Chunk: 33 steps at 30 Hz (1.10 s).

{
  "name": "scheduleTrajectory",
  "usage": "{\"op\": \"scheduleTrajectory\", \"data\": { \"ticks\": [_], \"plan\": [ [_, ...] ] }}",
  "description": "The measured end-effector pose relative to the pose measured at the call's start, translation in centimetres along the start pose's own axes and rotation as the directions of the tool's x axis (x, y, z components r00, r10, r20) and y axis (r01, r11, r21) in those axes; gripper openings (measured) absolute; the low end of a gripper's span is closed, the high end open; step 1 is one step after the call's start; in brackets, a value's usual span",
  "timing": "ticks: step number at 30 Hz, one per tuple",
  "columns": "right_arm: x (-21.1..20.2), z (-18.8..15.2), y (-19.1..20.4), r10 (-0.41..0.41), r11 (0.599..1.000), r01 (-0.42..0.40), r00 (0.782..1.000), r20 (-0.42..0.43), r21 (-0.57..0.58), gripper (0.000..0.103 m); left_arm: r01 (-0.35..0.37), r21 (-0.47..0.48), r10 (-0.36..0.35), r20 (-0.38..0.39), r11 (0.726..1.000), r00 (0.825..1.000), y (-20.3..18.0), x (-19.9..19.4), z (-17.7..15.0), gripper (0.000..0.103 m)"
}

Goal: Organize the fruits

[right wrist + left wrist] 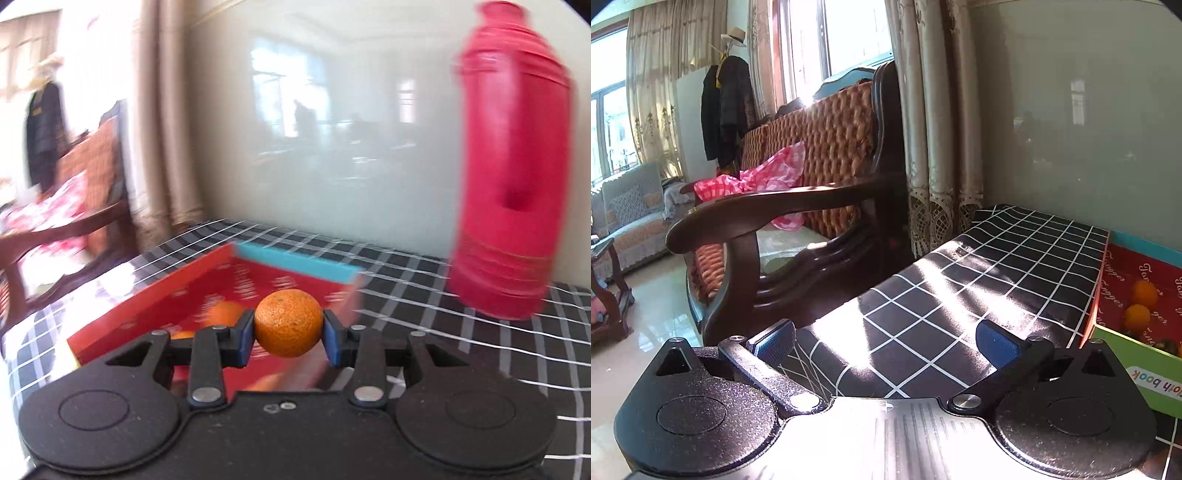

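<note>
We are seeing a dimpled, matt orange point(288, 323), a glossy red plastic flask point(511, 166), a checked cloth-covered table point(979, 280) and a polished wooden armchair point(783, 206).

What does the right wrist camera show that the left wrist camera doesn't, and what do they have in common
Only the right wrist view shows the right gripper shut on an orange, held above the red box, plus a tall red thermos standing on the cloth to the right.

Only the left wrist view shows the left gripper, open and holding nothing, over bare cloth, beside a wooden armchair.

Both show the black checked tablecloth, the red box with oranges lying in it, and the curtain.
</note>
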State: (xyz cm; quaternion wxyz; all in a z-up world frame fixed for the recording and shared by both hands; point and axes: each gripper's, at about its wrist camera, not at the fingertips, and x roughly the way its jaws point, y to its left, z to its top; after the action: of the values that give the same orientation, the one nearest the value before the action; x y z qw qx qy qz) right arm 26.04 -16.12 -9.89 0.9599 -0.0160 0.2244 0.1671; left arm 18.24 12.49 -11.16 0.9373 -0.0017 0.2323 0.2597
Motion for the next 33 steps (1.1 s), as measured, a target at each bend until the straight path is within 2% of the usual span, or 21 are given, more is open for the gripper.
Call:
{"op": "scheduleTrajectory", "data": {
  "ticks": [6,9,10,11,13,15,17,18,20,22,25,28,29,33],
  "plan": [
    [0.9,-0.3,2.8,-0.009,0.996,0.006,0.999,-0.040,-0.093,0.031,-0.001,0.019,0.001,0.003,1.000,1.000,0.5,0.0,-0.1,0.103],
    [1.2,-0.6,3.6,-0.037,0.994,0.033,0.999,-0.034,-0.108,0.038,0.003,0.010,-0.003,0.001,1.000,1.000,0.7,0.1,-0.1,0.103],
    [0.9,-0.6,3.6,-0.043,0.994,0.040,0.999,-0.028,-0.102,0.044,0.008,0.007,-0.008,-0.001,1.000,1.000,0.7,0.1,0.0,0.103],
    [0.6,-0.6,3.6,-0.051,0.994,0.049,0.998,-0.021,-0.095,0.055,0.014,0.004,-0.014,-0.002,1.000,1.000,0.6,0.1,0.0,0.103],
    [-0.5,-0.7,3.5,-0.062,0.995,0.062,0.998,0.001,-0.079,0.067,0.031,0.003,-0.031,0.000,1.000,1.000,0.2,-0.1,0.1,0.103],
    [-1.9,-0.9,3.4,-0.083,0.995,0.083,0.997,0.006,-0.055,0.068,0.055,0.007,-0.055,0.010,0.998,0.998,-0.4,-0.6,0.2,0.103],
    [-3.6,-1.3,3.4,-0.126,0.992,0.126,0.992,0.005,-0.018,0.080,0.086,0.020,-0.087,0.023,0.996,0.996,-1.3,-1.1,0.4,0.103],
    [-4.7,-1.6,3.5,-0.151,0.989,0.151,0.989,0.003,-0.001,0.083,0.104,0.026,-0.105,0.030,0.994,0.994,-1.8,-1.5,0.4,0.103],
    [-7.0,-2.4,3.6,-0.191,0.981,0.191,0.982,-0.004,0.031,0.093,0.153,0.047,-0.155,0.044,0.987,0.987,-2.9,-2.4,0.4,0.103],
    [-9.3,-3.1,3.8,-0.239,0.969,0.240,0.971,-0.018,0.065,0.096,0.223,0.086,-0.227,0.033,0.971,0.973,-4.2,-3.4,0.3,0.103],
    [-12.6,-3.7,3.8,-0.307,0.943,0.311,0.950,-0.050,0.117,0.097,0.320,0.134,-0.322,-0.003,0.938,0.947,-5.6,-5.5,0.5,0.103],
    [-15.8,-3.8,3.8,-0.343,0.923,0.347,0.938,-0.056,0.165,0.097,0.381,0.107,-0.382,-0.019,0.918,0.924,-5.1,-9.1,1.1,0.103],
    [-16.7,-3.8,3.9,-0.351,0.918,0.354,0.935,-0.051,0.180,0.097,0.397,0.098,-0.398,-0.016,0.912,0.917,-4.6,-10.4,1.3,0.103],
    [-20.2,-3.8,5.0,-0.375,0.903,0.373,0.927,-0.032,0.215,0.097,0.405,0.129,-0.411,0.022,0.905,0.911,-2.9,-15.5,2.0,0.103]
  ]
}}
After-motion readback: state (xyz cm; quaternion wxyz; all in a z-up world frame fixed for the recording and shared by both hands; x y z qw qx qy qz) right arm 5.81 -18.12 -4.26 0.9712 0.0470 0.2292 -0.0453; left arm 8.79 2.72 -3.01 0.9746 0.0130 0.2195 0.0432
